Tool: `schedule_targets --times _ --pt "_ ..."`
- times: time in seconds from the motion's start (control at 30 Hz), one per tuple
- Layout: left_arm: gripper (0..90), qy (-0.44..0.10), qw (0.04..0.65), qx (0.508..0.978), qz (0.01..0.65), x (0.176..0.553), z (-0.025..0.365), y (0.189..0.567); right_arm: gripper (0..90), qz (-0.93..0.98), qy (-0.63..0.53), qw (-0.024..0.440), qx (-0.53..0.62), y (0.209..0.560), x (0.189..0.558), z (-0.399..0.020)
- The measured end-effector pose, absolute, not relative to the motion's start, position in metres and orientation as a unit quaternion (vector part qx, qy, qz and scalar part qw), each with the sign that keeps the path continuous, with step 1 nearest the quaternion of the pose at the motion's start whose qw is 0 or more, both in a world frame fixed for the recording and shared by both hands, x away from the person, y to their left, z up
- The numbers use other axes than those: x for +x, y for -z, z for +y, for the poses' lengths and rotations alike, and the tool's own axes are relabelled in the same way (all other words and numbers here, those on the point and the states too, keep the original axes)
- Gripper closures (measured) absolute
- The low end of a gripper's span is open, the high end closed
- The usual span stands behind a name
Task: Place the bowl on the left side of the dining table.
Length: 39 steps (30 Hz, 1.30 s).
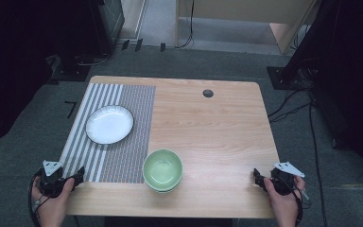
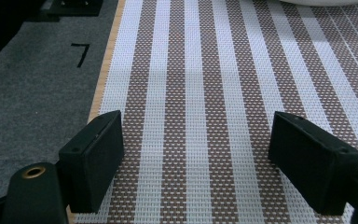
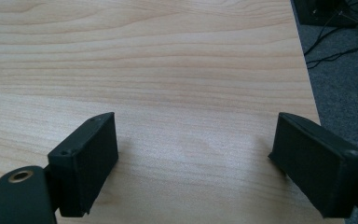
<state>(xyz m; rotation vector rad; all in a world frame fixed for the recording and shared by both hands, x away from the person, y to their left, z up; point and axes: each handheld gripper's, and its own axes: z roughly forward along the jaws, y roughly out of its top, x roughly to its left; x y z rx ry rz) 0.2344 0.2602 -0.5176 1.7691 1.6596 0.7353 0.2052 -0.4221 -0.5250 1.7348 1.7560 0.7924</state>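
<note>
Where woven stripes end, a glossy round green bowl (image 1: 162, 170) sits.

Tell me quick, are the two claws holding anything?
Left claw: open, holding nothing, over the striped placemat.
Right claw: open, holding nothing, over the bare wooden table.

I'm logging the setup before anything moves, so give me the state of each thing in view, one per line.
green bowl: upright, empty, at the table's near edge, partly on the mat.
white plate: flat on the striped placemat, empty.
left gripper: open, nothing between the jaws, over the placemat.
right gripper: open, nothing between the jaws, over bare wooden table.
</note>
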Motion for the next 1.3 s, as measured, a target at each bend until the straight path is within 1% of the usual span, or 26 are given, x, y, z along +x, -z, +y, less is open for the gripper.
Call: schedule_targets --times 0.1,0.23,0.63,1.03,1.3 --pt "17.0 -0.277 0.299 0.666 0.625 0.234 0.26 0.518 14.1 0.65 -0.293 0.272 0.646 0.525 0.205 -0.422" --pt "17.0 -0.277 0.299 0.666 0.625 0.234 0.26 0.518 16.7 0.64 -0.297 0.273 0.654 0.524 0.205 -0.419" --pt "17.0 -0.277 0.299 0.666 0.625 0.234 0.26 0.518 17.3 0.625 -0.341 0.302 0.634 0.493 0.203 -0.398" --pt "17.0 -0.277 0.299 0.666 0.625 0.234 0.26 0.518 17.4 0.635 -0.381 0.295 0.603 0.464 0.201 -0.366" --pt "17.0 -0.277 0.299 0.666 0.625 0.234 0.26 0.518 17.4 0.639 -0.395 0.295 0.59 0.455 0.199 -0.351"
